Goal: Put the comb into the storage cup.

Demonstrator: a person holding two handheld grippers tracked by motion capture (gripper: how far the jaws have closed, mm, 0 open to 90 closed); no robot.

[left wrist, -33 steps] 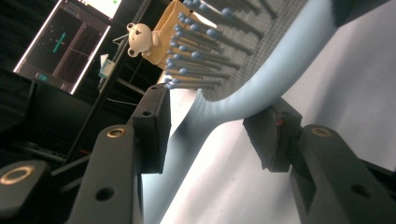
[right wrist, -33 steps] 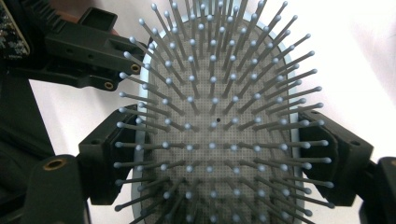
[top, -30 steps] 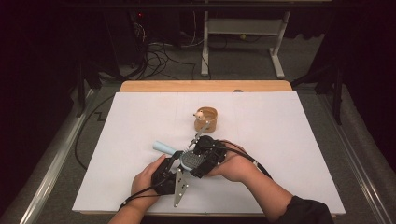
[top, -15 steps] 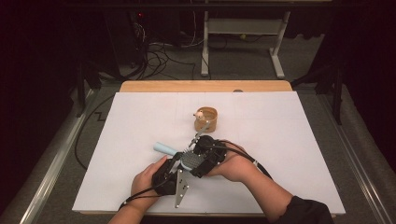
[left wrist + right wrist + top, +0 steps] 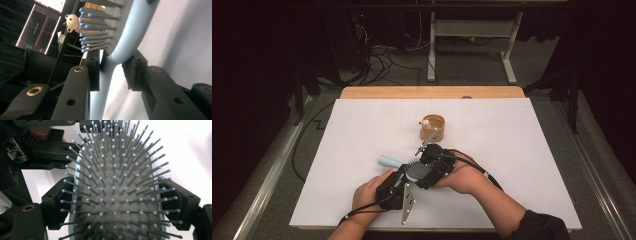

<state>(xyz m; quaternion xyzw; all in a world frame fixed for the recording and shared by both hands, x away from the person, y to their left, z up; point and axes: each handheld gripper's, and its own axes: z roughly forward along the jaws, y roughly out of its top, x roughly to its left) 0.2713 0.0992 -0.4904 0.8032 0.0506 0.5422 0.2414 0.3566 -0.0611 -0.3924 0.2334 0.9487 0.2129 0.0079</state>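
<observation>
Both tongs are closed on one pale blue hairbrush (image 5: 412, 170), held just above the white table cover (image 5: 522, 150) near its front edge. Its head is clamped across its width by the right tongs (image 5: 113, 205), bristles up. Its neck, where handle meets head, is pinched by the left tongs (image 5: 111, 72), whose jaws have just been closing. Farther back, a small wooden bowl (image 5: 432, 127) with a little bear figure (image 5: 425, 123) is seen.

The white-covered surface (image 5: 362, 150) is brightly lit against dark surroundings; close gripper views are soft, glaring white at right.
</observation>
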